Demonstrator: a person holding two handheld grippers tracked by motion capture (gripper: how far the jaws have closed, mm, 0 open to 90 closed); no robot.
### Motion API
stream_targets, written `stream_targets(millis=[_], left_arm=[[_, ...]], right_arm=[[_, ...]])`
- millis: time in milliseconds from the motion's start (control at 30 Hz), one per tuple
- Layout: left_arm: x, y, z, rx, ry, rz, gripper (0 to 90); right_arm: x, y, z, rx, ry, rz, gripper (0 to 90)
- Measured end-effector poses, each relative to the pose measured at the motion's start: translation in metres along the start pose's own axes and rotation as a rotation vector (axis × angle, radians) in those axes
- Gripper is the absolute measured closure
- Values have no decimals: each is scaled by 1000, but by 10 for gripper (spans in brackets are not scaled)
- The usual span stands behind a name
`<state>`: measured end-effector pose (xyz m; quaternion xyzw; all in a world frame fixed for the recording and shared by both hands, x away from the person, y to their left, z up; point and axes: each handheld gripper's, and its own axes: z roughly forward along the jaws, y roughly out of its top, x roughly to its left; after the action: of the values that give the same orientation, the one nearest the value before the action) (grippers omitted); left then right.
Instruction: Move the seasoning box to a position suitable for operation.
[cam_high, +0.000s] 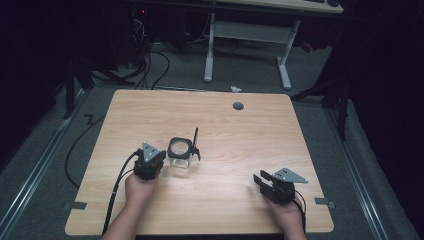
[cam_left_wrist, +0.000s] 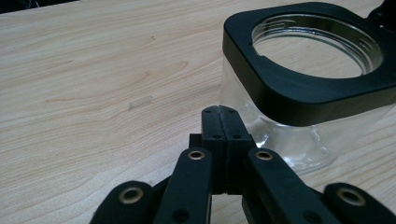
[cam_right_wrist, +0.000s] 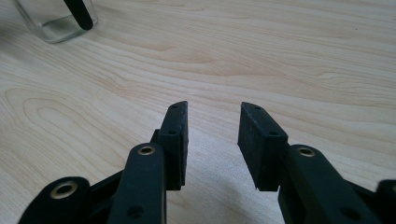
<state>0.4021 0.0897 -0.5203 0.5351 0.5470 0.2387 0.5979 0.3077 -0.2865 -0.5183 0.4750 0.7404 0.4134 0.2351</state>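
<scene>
Two claws flank our jar: left claw clenched empty just beside it, right claw released. We'd open left first, then square up to its glass wall.

No readable text or labels anywhere.

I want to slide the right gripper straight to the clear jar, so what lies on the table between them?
Nothing: in the high view, bare wood runs from the right gripper to the clear jar. The right gripper view shows the same.
</scene>
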Motion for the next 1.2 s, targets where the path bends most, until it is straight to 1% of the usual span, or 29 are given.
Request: stream_targets(millis=[33,200,300,433,567,667,733,800,867,933,1000,1033,1100,1167,1200], left_arm=[[0,0,0,-1,-1,-3,900],[-1,0,-1,1,-5,6,900],[0,0,1,0,-2,2,900],[-2,-2,2,6,-11,1,900],[-5,-5,0,16,-17,14,900],[-13,-6,-6,20,-41,15,900],[-20,-9,-12,24,-66,17,900],[-30,-14,-17,32,-93,21,900],[-37,-20,-19,50,-117,25,900],[-48,-28,-22,69,-150,30,900],[-54,-34,-23,74,-162,43,900],[-54,-34,-23,74,-160,43,900],[-49,-33,-22,63,-140,39,900],[-37,-29,-15,49,-91,27,900],[-31,-25,-11,39,-72,8,900]], right_arm=[[0,0,0,0,0,0,636],[1,-1,1,7,-4,1,635],[0,-1,1,4,-5,2,635],[-1,-1,0,1,-9,5,636],[-1,-2,1,6,-9,3,635],[-1,-1,0,2,-8,-3,636],[-1,-1,0,-1,-10,3,635],[-1,-2,1,0,-9,8,635],[-1,-2,1,0,-8,10,636],[0,-1,1,0,-9,6,635],[-1,-1,0,-5,-8,4,635],[-1,-1,0,-5,-8,4,635],[-1,-1,-1,-5,-8,4,636],[-2,-2,-1,-10,-7,8,642],[-2,-2,-1,-10,-7,8,642]])
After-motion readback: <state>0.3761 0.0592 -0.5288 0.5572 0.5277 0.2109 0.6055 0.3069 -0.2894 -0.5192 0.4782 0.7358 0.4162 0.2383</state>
